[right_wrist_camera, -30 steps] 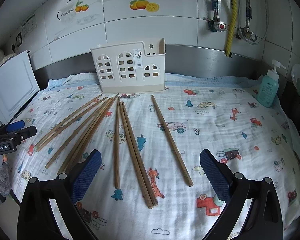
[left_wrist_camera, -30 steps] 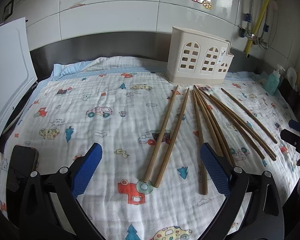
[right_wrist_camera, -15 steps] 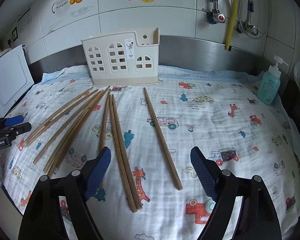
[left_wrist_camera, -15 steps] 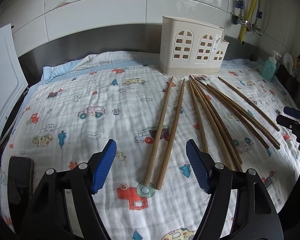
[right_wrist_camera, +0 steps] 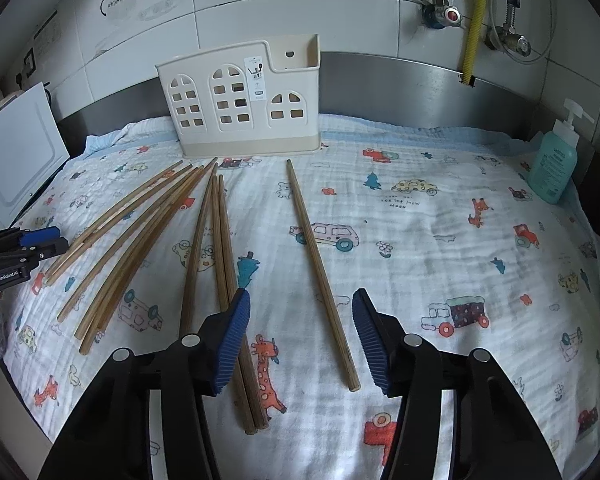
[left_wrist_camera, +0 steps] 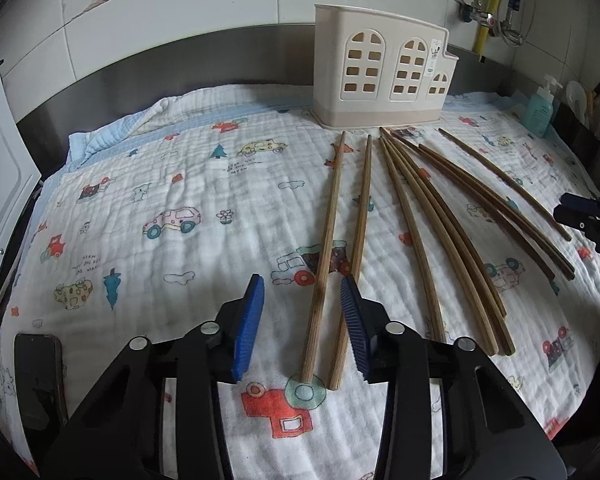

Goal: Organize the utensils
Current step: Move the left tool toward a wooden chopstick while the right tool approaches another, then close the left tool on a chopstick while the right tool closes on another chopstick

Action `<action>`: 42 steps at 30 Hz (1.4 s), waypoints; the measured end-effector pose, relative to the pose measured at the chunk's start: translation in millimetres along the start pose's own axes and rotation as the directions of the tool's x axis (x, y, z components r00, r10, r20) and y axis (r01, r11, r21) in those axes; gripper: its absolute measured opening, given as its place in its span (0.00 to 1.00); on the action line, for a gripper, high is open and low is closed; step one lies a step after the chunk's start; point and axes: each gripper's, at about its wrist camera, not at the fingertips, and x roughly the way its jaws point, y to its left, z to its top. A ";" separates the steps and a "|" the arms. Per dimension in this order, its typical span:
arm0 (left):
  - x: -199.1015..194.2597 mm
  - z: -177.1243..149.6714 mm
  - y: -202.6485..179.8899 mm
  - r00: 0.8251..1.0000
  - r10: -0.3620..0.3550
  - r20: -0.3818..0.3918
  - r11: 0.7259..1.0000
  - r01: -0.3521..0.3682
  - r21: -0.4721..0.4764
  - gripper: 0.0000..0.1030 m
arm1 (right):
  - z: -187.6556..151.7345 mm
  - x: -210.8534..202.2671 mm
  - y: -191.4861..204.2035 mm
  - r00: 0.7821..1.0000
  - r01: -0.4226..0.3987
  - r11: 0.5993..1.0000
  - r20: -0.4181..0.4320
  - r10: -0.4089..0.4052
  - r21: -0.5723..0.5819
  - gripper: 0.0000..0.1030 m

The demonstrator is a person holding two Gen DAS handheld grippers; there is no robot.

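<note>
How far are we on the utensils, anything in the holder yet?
Nothing looks done: no chopsticks stand above the rim of the cream holder, and all visible ones lie on the printed cloth. In hand: nothing yet; the left gripper is open around the leftmost chopstick, and the right gripper is open around the lone chopstick. All picking and placing remains.

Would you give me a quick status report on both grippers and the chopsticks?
Left gripper open, straddling a chopstick. Right gripper open over a lone chopstick. Holder unobstructed.
</note>
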 end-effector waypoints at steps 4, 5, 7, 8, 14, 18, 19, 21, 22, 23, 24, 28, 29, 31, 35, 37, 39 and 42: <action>4.6 0.8 -1.9 1.000 -0.011 -0.005 1.000 0.011 0.021 0.23 | 1.2 3.8 -1.1 1.000 -0.007 1.000 -0.006 0.007 0.004 0.42; 5.5 0.7 -2.0 1.000 -0.018 -0.007 1.000 0.018 0.022 0.22 | 1.3 4.3 -1.5 1.000 -0.009 1.000 -0.006 0.009 0.005 0.41; 7.1 0.4 -2.6 1.000 -0.029 -0.011 0.999 0.029 0.031 0.18 | 1.3 6.0 -1.7 1.000 -0.014 1.000 -0.010 0.014 0.002 0.38; 8.1 0.1 -3.1 0.999 -0.030 -0.013 0.999 0.030 0.035 0.14 | 1.3 6.8 -1.8 1.000 -0.016 1.000 -0.012 0.016 0.001 0.37; 14.6 -0.9 -3.5 0.999 -0.046 -0.030 0.998 0.047 0.048 0.09 | 1.1 10.8 -3.2 0.999 -0.024 1.000 -0.022 0.024 -0.001 0.33; 19.3 -1.8 -4.7 0.998 -0.045 -0.041 0.997 0.048 0.061 0.09 | 1.5 11.7 -3.6 0.999 -0.026 1.000 -0.024 0.026 -0.006 0.30; 19.6 -1.3 -4.4 0.998 -0.046 -0.042 0.997 0.049 0.062 0.09 | 1.4 12.2 -3.9 0.999 -0.027 1.000 -0.026 0.027 -0.006 0.29; 20.0 -1.3 -4.3 0.998 -0.046 -0.041 0.997 0.049 0.065 0.09 | 1.3 13.0 -3.9 0.999 -0.031 1.000 -0.028 0.031 -0.007 0.27; 20.1 -1.2 -4.7 0.998 -0.044 -0.041 0.997 0.047 0.067 0.09 | 1.2 13.4 -4.0 0.999 -0.032 0.999 -0.029 0.032 -0.007 0.26; 20.1 -1.2 -5.1 0.998 -0.042 -0.041 0.997 0.045 0.068 0.09 | 1.3 14.1 -4.1 0.999 -0.033 0.999 -0.031 0.032 -0.009 0.26; 20.4 -0.9 -5.3 0.998 -0.041 -0.040 0.997 0.044 0.067 0.09 | 1.3 14.8 -4.5 0.999 -0.029 1.000 -0.030 0.029 -0.011 0.26; 20.2 -0.8 -5.5 0.998 -0.042 -0.043 0.997 0.044 0.067 0.09 | 2.7 19.7 -10.4 0.999 -0.019 1.000 -0.033 0.019 -0.001 0.24; 20.1 -0.9 -5.7 0.998 -0.042 -0.044 0.997 0.044 0.067 0.09 | 2.6 21.6 -11.6 0.999 -0.016 1.000 -0.037 0.016 -0.003 0.23; 19.9 -1.1 -5.5 0.998 -0.045 -0.047 0.996 0.048 0.071 0.09 | 2.1 26.0 -14.0 0.999 -0.011 1.000 -0.049 0.011 -0.006 0.21; 20.4 -0.7 -3.0 0.997 -0.058 -0.050 0.996 0.061 0.066 0.09 | 0.6 31.4 -18.3 0.998 -0.010 1.000 -0.058 0.010 -0.001 0.18; 20.3 -1.0 -2.5 0.997 -0.064 -0.048 0.995 0.067 0.068 0.09 | 0.4 31.3 -19.2 0.998 -0.011 1.000 -0.059 0.011 0.001 0.16; 20.2 -1.1 -2.7 0.997 -0.064 -0.048 0.995 0.067 0.072 0.09 | -0.3 30.9 -18.9 0.998 -0.005 1.000 -0.059 0.005 -0.004 0.14; 19.8 -1.6 -6.7 0.998 -0.044 -0.046 0.994 0.048 0.095 0.09 | -0.2 30.1 -18.7 0.998 0.001 1.000 -0.062 -0.002 -0.005 0.09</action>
